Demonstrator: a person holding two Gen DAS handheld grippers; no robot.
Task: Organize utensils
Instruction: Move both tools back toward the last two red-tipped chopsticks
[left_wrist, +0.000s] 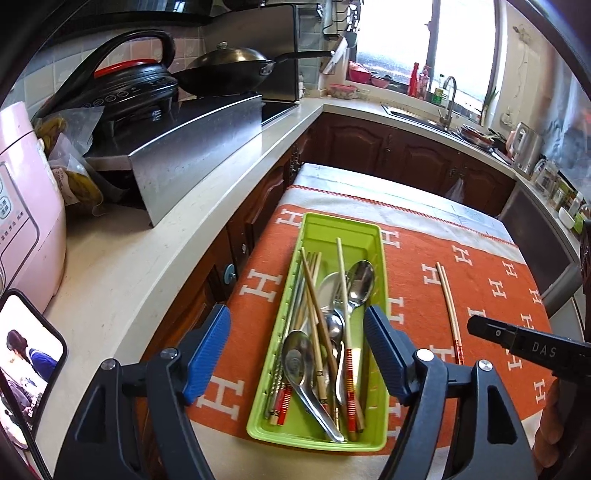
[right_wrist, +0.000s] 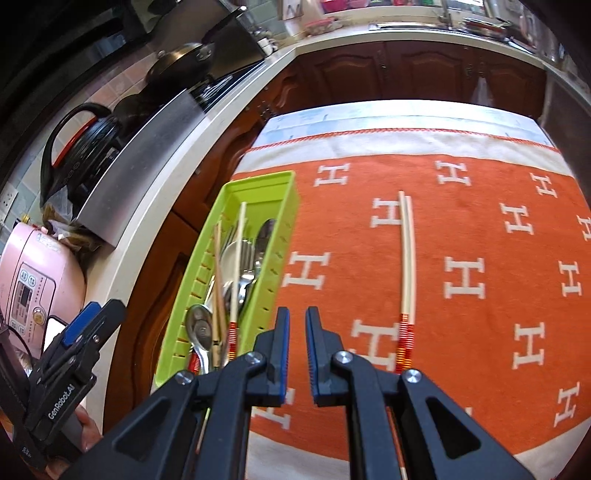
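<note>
A green tray (left_wrist: 378, 254) on the orange cloth holds several chopsticks (left_wrist: 314, 295) and metal spoons (left_wrist: 360, 282). My left gripper (left_wrist: 297, 332) is open wide and empty, hovering over the tray's near half. A pair of pale chopsticks with red-banded ends (left_wrist: 448, 306) lies on the cloth right of the tray; it also shows in the right wrist view (right_wrist: 408, 266). My right gripper (right_wrist: 297, 325) is nearly closed with a narrow gap and holds nothing, above the cloth between the tray (right_wrist: 280, 236) and the pair. The left gripper's finger (right_wrist: 79, 325) shows at lower left.
The orange H-patterned cloth (left_wrist: 491, 266) covers a small table. A white counter (left_wrist: 147, 254) runs on the left with a pink rice cooker (left_wrist: 22, 206), a black kettle (left_wrist: 129, 81), a wok (left_wrist: 229, 66) and a phone (left_wrist: 26, 365). A sink (left_wrist: 424, 118) lies behind.
</note>
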